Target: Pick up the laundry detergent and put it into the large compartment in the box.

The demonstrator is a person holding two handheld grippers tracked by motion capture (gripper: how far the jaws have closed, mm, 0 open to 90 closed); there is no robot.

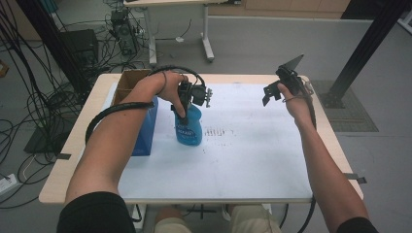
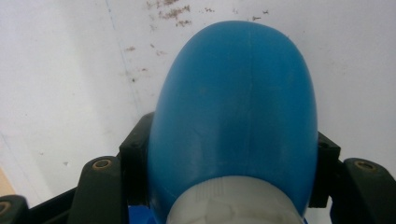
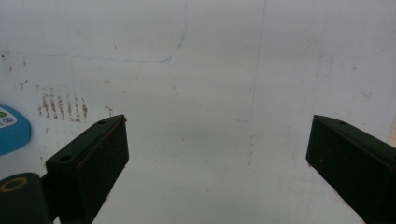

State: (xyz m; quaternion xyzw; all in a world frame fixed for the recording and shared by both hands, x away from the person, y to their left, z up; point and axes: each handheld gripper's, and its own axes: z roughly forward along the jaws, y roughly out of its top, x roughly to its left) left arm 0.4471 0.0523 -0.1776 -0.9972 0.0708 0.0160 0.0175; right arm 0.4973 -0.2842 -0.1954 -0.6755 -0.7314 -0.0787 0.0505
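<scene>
Left tool (image 1: 183,112) clamps the blue bottle (image 1: 188,127); right tool (image 1: 273,92) gapes.

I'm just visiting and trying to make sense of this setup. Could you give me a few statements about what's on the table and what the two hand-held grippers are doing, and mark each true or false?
1. The left gripper is shut on the blue bottle. True.
2. The right gripper holds a cloth. False: its jaws stand wide open with nothing between them.
3. The blue bottle lies on its side. False: it stands upright on the white sheet.
4. A blue box stands at the table's left side, beside the bottle. True.
5. Brownish marks stain the sheet near the bottle. True.
</scene>
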